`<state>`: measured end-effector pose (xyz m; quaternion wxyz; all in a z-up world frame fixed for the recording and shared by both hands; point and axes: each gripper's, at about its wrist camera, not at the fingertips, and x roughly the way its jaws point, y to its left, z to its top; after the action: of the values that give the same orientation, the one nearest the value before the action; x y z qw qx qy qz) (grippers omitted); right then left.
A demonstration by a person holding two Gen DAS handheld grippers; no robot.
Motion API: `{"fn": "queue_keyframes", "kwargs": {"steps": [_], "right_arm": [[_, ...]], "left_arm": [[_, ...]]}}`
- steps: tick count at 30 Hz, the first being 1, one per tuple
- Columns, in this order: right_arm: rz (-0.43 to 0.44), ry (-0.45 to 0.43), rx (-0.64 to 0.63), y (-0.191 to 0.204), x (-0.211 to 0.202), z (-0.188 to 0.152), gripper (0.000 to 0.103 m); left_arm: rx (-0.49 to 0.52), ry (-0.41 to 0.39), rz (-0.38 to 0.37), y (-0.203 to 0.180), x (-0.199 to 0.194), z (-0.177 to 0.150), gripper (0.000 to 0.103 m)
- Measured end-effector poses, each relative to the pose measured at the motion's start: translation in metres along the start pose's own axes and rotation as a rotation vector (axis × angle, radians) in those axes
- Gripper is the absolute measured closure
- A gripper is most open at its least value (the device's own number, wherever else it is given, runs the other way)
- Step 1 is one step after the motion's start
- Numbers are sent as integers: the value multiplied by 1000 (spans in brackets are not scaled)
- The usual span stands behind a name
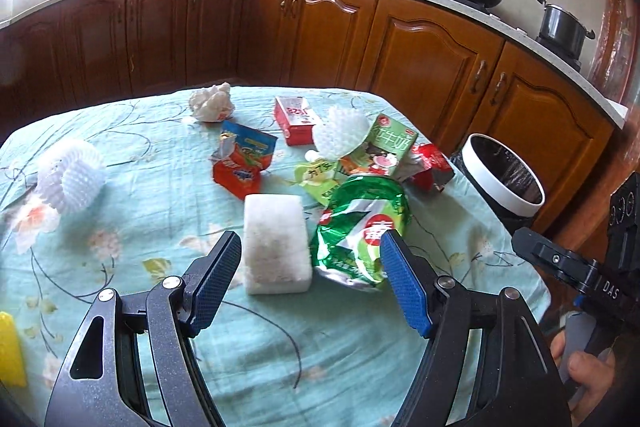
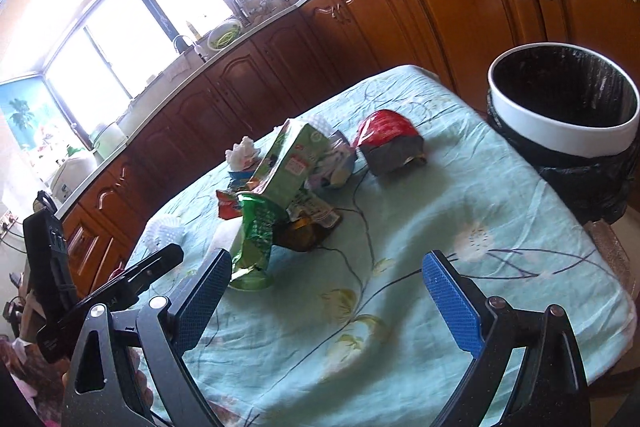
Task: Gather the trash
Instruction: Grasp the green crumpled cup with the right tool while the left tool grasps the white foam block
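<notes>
While both jaws gape empty | foam block (image 1: 277,245) long axis points away | bin (image 2: 568,107) upright

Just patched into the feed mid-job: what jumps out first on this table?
A heap of trash sits mid-table on the pale green floral tablecloth: a crumpled green snack bag, a green milk carton and red wrappers behind it, with a white foam block nearest the open left gripper. Off the table's far right corner stands a white-rimmed trash bin lined with a black bag. The right gripper is open over bare cloth.
</notes>
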<state>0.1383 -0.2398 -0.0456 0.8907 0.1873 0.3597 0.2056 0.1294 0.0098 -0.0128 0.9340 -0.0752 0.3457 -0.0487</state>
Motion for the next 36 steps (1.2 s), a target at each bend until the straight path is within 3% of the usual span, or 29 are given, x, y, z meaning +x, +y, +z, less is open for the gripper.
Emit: {"fn": "queue_keyframes", "kwargs": {"steps": [6,13,18,20,28,33,35,36], "right_arm": [[84,50,-9,20,25,0,9],[132,138,52,22,66,4,42],[163,183,81,21,83,3,56],[204,188,94,19,83,4,75],[217,142,66,16,46,9,77],[187,83,63,4,16,12,77],[165,56,61,-1,6,14,77],[153,42,59,-4,1,16,77]], "left_arm": [[-55,32,50,31,6,-4,30],[-74,64,46,45,14,-6,30],[-63,85,27,42,22,-2,30],[-53,97,19,40,26,-1,30],[-7,137,-8,23,45,1,30],[36,152,31,10,61,0,30],[34,175,34,9,69,-2,40],[32,190,38,9,72,-3,53]]}}
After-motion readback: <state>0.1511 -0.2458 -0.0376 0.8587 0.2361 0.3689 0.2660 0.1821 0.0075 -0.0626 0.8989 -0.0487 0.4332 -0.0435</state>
